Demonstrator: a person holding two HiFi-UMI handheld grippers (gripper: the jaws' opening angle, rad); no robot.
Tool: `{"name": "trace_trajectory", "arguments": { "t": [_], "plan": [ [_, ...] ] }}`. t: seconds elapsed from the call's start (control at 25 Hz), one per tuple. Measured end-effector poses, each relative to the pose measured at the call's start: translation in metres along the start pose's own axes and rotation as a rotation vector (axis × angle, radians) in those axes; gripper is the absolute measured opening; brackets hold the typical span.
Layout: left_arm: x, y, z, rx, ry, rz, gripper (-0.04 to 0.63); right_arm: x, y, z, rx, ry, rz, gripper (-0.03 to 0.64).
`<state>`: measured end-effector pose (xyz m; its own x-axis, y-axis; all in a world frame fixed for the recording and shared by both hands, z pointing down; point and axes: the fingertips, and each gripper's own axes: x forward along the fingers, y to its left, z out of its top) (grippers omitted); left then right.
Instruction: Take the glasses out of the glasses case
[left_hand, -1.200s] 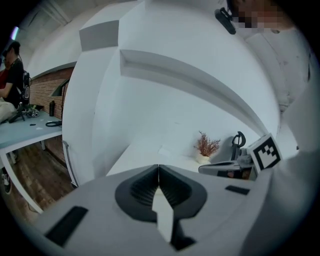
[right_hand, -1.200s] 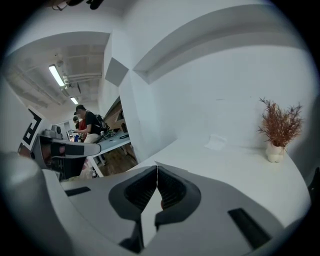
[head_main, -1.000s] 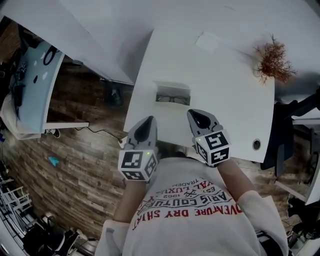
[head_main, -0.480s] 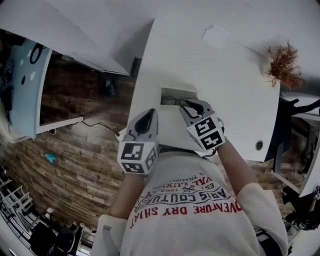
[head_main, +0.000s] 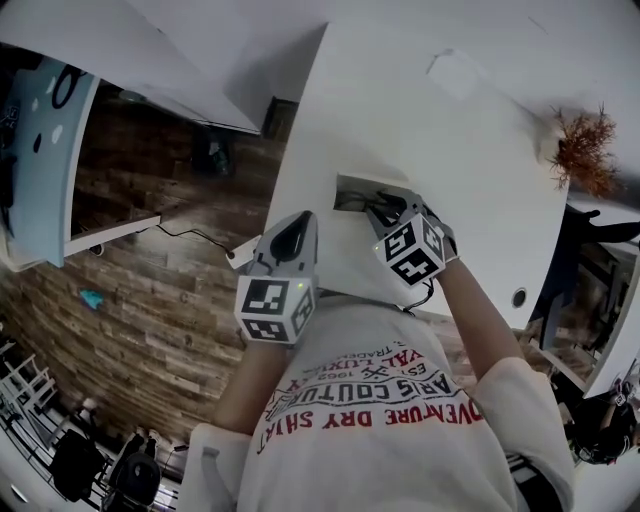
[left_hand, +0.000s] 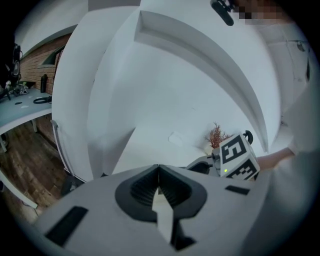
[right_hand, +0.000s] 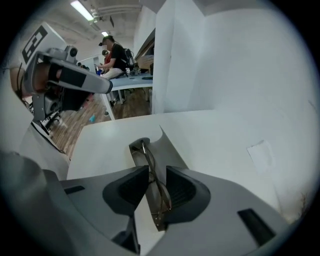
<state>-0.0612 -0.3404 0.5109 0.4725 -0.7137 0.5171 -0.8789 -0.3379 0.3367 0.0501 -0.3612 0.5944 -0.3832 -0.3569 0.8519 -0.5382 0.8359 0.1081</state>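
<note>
On the white table (head_main: 490, 190) lies the open white glasses case (head_main: 350, 190), its thin-framed glasses (right_hand: 152, 175) resting lengthwise inside. My right gripper (head_main: 385, 208) points steeply down into the case. Its jaws have just been opening and now stand apart on either side of the glasses, as the right gripper view shows (right_hand: 156, 176); the frame runs through the gap without being clamped. My left gripper (head_main: 298, 225) hovers at the table's near left edge, short of the case, with its jaws closed tip to tip (left_hand: 158, 171) on nothing.
A dried reddish plant (head_main: 585, 150) stands at the table's far right. A white paper slip (head_main: 455, 72) lies farther back. A cable hole (head_main: 518, 297) is near the front right edge. Wooden floor lies left of the table. People sit at a distant desk (right_hand: 115, 55).
My right gripper has moved forward and down over the case, and its jaws have gone from shut to open around the glasses. The left gripper has edged forward and lower.
</note>
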Motion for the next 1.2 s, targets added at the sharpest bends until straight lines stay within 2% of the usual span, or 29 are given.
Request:
{"name": "trace_trajectory", "arguments": {
  "t": [0.12,0.32,0.72,0.96,1.2],
  "plan": [
    [0.0,0.007,-0.001,-0.012,0.006,0.008,0.008,0.01,0.002,-0.006,-0.044,0.05,0.021,0.114],
    [0.0,0.016,-0.002,-0.021,0.011,0.019,0.008,0.018,0.001,-0.01,-0.117,0.1,0.04,0.067],
    [0.001,0.025,0.0,-0.022,0.017,0.011,0.008,0.022,0.006,-0.009,-0.293,0.099,0.11,0.028],
    [-0.002,0.025,0.003,-0.011,0.015,0.008,0.008,0.017,0.004,-0.005,-0.315,0.086,0.119,0.026],
    [-0.002,0.016,0.01,0.0,-0.001,-0.004,0.008,0.0,-0.006,0.008,-0.297,0.038,0.062,0.026]
  ]
}}
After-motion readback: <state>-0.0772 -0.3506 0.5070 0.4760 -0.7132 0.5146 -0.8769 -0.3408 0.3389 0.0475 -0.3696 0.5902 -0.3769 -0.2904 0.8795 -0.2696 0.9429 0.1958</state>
